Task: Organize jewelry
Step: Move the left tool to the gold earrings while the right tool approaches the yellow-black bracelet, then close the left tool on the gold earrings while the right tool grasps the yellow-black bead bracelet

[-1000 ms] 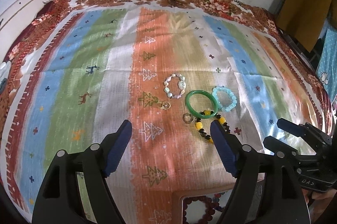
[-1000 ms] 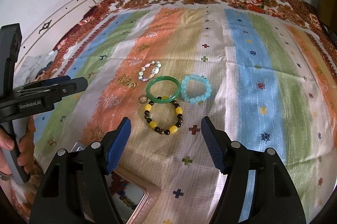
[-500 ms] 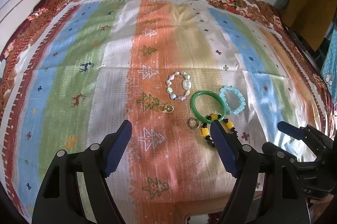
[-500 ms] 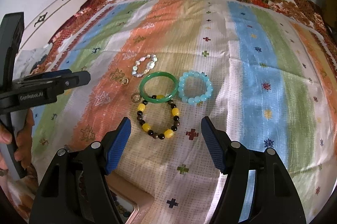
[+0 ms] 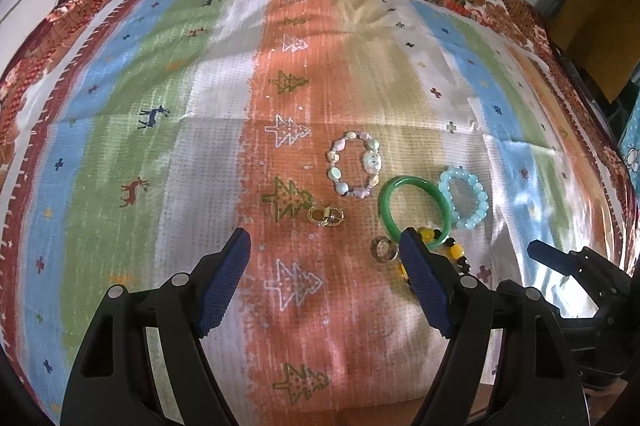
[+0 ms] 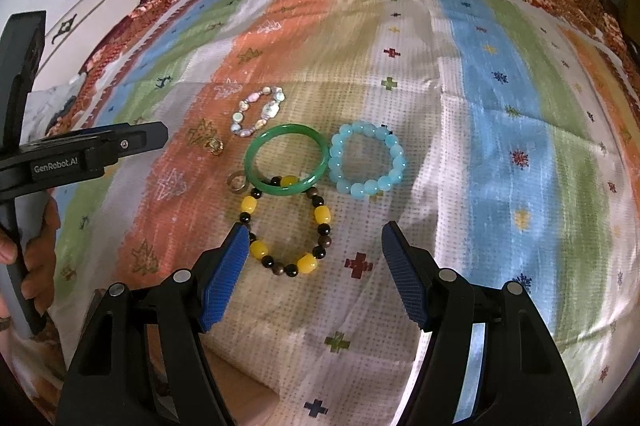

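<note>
Left gripper (image 5: 325, 280) wide and empty above the striped cloth (image 5: 208, 161), right gripper (image 6: 312, 260) wide too, yellow-and-black bracelet (image 6: 286, 226) between its fingers, green bangle (image 6: 285, 159) touching at twelve o'clock, blue bracelet (image 6: 366, 161) at one o'clock

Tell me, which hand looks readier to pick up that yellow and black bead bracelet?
Probably the right. The right hand-held gripper is open with the bead bracelet just ahead between its fingers. The left hand-held gripper faces bare cloth, bracelet off to its side.
</note>
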A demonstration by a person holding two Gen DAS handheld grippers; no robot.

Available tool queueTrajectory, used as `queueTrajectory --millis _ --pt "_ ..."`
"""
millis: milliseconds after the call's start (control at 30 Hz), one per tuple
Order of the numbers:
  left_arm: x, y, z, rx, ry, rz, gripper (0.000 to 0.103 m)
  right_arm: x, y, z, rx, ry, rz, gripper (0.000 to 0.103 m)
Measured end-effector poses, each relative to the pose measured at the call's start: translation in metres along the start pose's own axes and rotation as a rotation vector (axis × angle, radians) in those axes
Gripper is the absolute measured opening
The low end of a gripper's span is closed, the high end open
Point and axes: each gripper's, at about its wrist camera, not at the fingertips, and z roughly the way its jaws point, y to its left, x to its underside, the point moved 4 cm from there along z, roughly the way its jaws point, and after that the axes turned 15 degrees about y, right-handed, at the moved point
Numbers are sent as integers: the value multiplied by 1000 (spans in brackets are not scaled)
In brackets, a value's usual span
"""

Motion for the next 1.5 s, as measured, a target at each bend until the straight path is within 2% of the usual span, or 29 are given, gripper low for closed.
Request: queueTrajectory --millis 700,1133,1500 --pt "-18 6 42 -34 88 12 76 -16 -6 29 22 66 0 69" --pt "-26 2 61 -25 121 23 76 -20 -7 48 57 114 -2 69" --pt "-31 4 72 -57 135 30 76 -24 -7 60 77 139 -12 69"
